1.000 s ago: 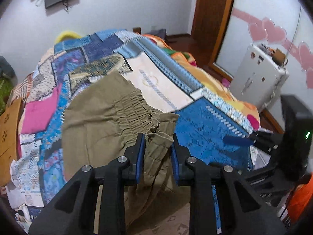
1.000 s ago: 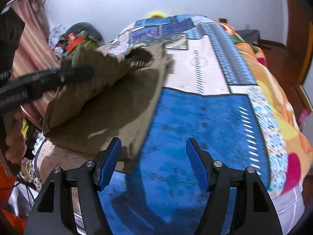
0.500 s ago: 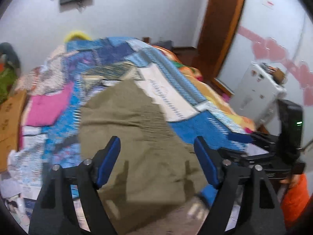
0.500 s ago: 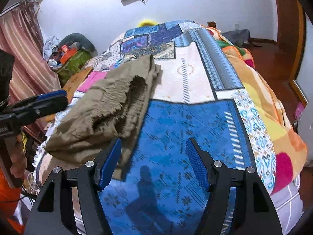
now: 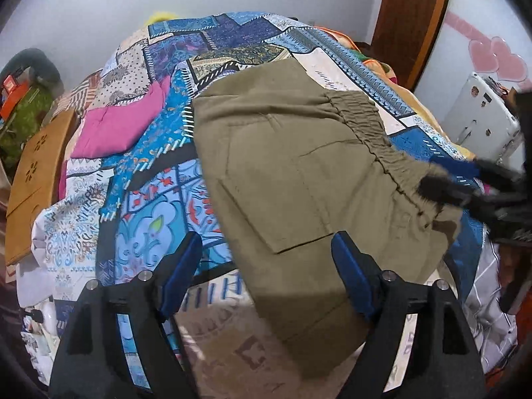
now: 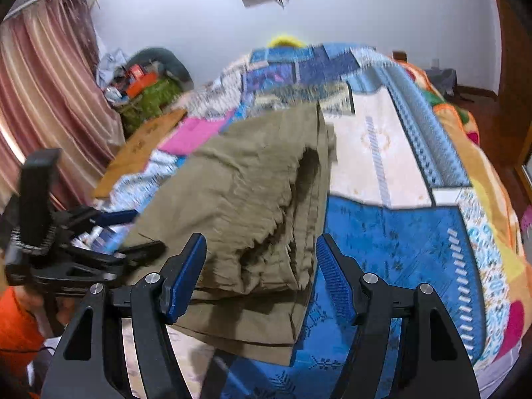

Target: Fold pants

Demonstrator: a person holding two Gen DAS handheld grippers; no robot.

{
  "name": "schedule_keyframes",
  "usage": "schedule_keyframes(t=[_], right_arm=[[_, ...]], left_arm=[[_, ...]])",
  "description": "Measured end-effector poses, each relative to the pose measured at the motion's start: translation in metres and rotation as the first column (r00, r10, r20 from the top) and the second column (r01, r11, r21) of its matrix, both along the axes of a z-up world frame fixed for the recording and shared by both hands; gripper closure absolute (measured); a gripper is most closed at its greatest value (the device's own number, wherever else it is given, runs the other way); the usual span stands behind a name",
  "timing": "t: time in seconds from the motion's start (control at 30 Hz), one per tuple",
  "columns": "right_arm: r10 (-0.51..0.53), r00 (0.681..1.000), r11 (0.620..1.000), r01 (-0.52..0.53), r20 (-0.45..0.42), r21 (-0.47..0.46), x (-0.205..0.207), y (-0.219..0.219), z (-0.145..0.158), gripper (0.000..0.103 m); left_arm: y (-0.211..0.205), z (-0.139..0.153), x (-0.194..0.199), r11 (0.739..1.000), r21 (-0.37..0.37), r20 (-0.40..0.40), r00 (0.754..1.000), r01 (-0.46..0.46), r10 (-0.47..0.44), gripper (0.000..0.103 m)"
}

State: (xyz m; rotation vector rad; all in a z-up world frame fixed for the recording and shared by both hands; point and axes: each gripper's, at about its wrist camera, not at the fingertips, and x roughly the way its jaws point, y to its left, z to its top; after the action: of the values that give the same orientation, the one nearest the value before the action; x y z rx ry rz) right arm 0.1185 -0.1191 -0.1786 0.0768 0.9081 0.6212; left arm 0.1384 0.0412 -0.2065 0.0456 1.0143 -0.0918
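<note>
Holding both my grippers low over the bed, I can see the green-brown pants (image 5: 286,173) lying on the patchwork blanket (image 5: 156,179).

My left gripper (image 5: 266,276) is open wide. Its two blue fingers (image 5: 181,271) stick out over the near part of the pants and touch nothing. The near left finger is over the blanket, and the right one is over the cloth near a big pocket.

My right gripper (image 6: 261,274) is open too. It points at the bunched stretchy waist of the pants, which sits between its fingers at the near edge. I cannot tell if the pads touch the cloth. In the left camera this gripper shows on the right side, blurry, right at the waistband.

The pants lie folded over, with the waist on the right and the legs going far and left. A pink cloth (image 5: 119,126) lies far to the left on the blanket, well apart from the pants.
</note>
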Motion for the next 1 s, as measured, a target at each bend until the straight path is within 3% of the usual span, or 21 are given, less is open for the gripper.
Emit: schedule_keyframes(t=[0.2, 0.4, 0.6, 0.73, 0.77, 0.83, 0.87, 1.0], right_arm=[[-0.026, 0.997, 0.997, 0.031, -0.067, 0.064, -0.001, -0.016, -0.022, 0.033], [-0.011, 1.000, 1.000, 0.012, -0.027, 0.027, -0.005, -0.012, -0.017, 0.033], [0.007, 1.000, 1.000, -0.007, -0.015, 0.016, -0.008, -0.012, -0.016, 0.033], [0.017, 1.000, 1.000, -0.016, -0.016, 0.027, -0.006, -0.014, -0.018, 0.033], [0.021, 1.000, 0.999, -0.020, -0.016, 0.026, -0.005, -0.014, -0.019, 0.033], [0.017, 1.000, 1.000, -0.016, -0.008, 0.013, -0.003, -0.015, -0.019, 0.033], [0.014, 1.000, 1.000, -0.014, -0.004, 0.005, -0.001, -0.016, -0.019, 0.033], [0.000, 1.000, 1.000, 0.000, -0.003, -0.024, 0.010, -0.023, -0.021, 0.033]], left_arm=[[0.032, 0.022, 0.023, 0.997, 0.009, 0.045, 0.996, -0.072, 0.071, 0.022], [0.059, 0.028, 0.081, 0.993, 0.028, 0.058, 0.992, -0.117, 0.115, 0.022], [0.066, 0.000, 0.152, 0.994, 0.055, -0.011, 0.996, -0.092, 0.093, 0.022], [0.063, -0.035, 0.188, 0.986, 0.153, -0.074, 0.994, -0.068, 0.080, 0.022], [0.063, -0.045, 0.196, 0.975, 0.213, -0.080, 0.993, -0.067, 0.086, 0.016], [0.066, -0.048, 0.201, 0.965, 0.252, -0.040, 0.996, -0.066, 0.079, 0.006], [0.069, -0.046, 0.203, 0.960, 0.271, -0.019, 0.996, -0.078, 0.086, 0.006], [0.081, -0.036, 0.207, 0.974, 0.207, 0.001, 0.996, -0.093, 0.094, 0.007]])
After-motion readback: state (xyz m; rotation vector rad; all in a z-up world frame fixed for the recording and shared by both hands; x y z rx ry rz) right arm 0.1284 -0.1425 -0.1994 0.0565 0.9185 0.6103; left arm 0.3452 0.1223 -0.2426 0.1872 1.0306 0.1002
